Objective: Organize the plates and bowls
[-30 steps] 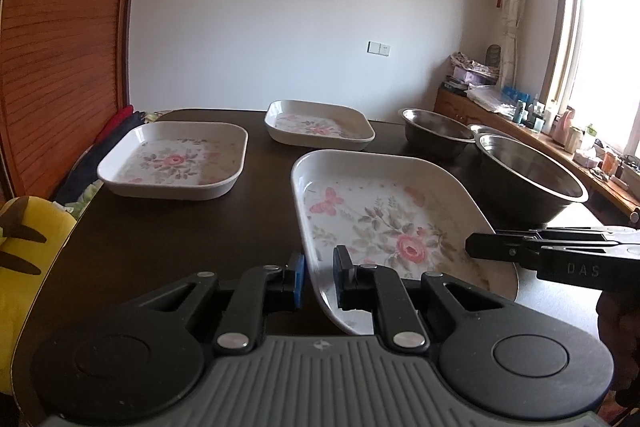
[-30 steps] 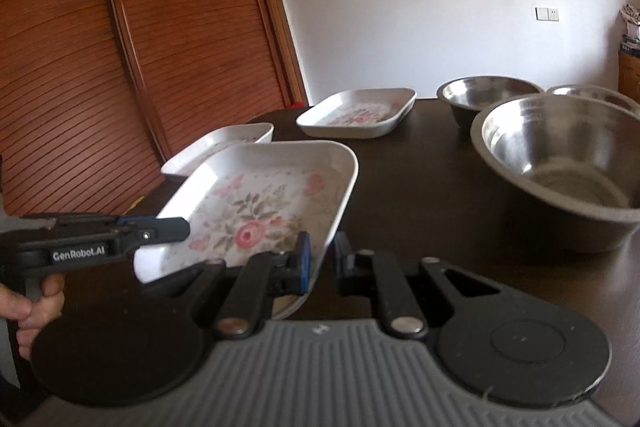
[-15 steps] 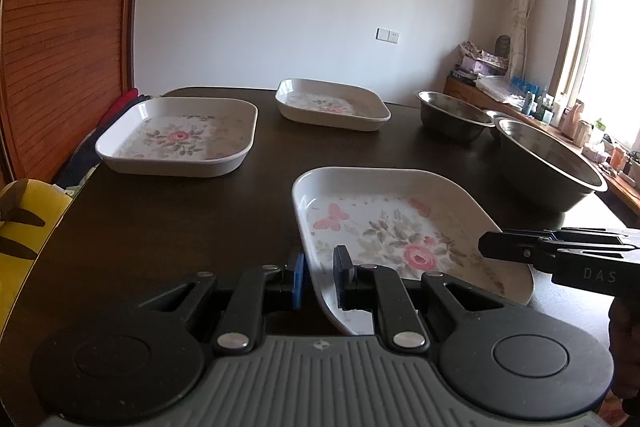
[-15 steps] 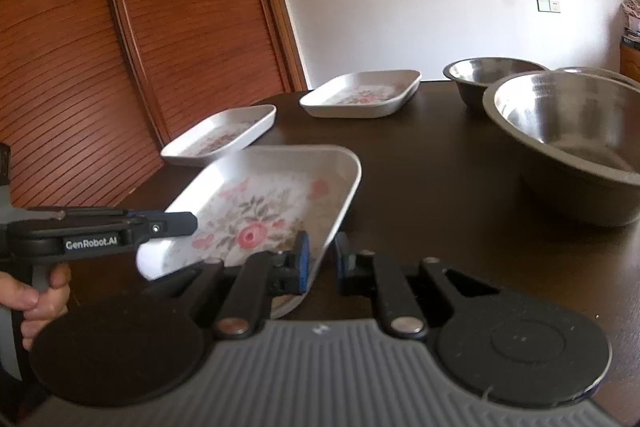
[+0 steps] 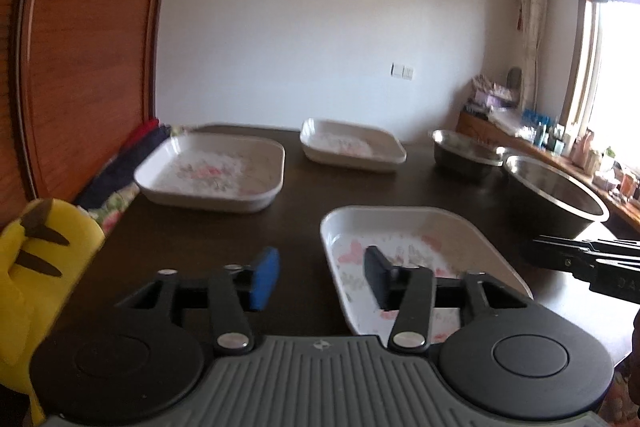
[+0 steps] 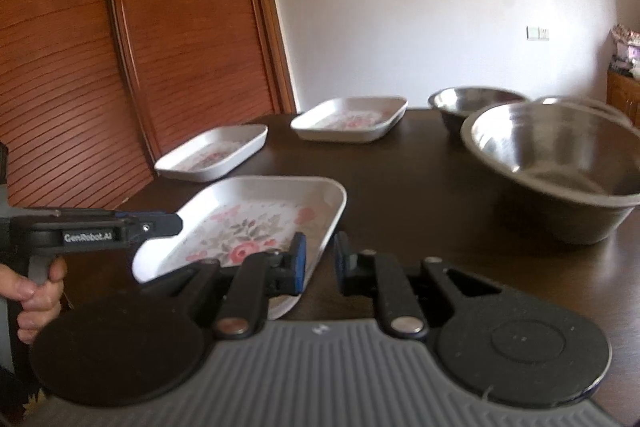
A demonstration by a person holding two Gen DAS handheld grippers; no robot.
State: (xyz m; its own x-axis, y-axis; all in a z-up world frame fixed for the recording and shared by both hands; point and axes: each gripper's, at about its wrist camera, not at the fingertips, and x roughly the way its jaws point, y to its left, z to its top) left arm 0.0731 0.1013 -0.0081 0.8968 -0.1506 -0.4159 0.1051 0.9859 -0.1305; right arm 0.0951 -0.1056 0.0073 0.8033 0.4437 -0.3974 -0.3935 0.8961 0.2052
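A white floral square plate (image 5: 412, 247) (image 6: 256, 223) lies near the table's front edge. My left gripper (image 5: 318, 277) is open, with its jaws on either side of the plate's left rim and not touching it. My right gripper (image 6: 318, 261) is nearly shut on the same plate's right rim, which sits between its pads. Two more floral plates stand further back, one at left (image 5: 212, 171) (image 6: 212, 157) and one in the middle (image 5: 352, 145) (image 6: 350, 119). A large steel bowl (image 5: 556, 195) (image 6: 560, 163) and a small one (image 5: 466, 149) (image 6: 468, 103) stand at right.
The dark wooden table (image 5: 304, 195) (image 6: 420, 195) bears everything. A wooden sliding door (image 6: 120, 47) is at left. A yellow toy (image 5: 32, 259) and folded cloths (image 5: 120, 171) lie by the table's left edge. A cluttered sideboard (image 5: 560, 143) lines the window side.
My left gripper has opened and let go of the near plate's left rim. The plate has come down onto the table near its front edge. My right gripper still pinches its right rim.
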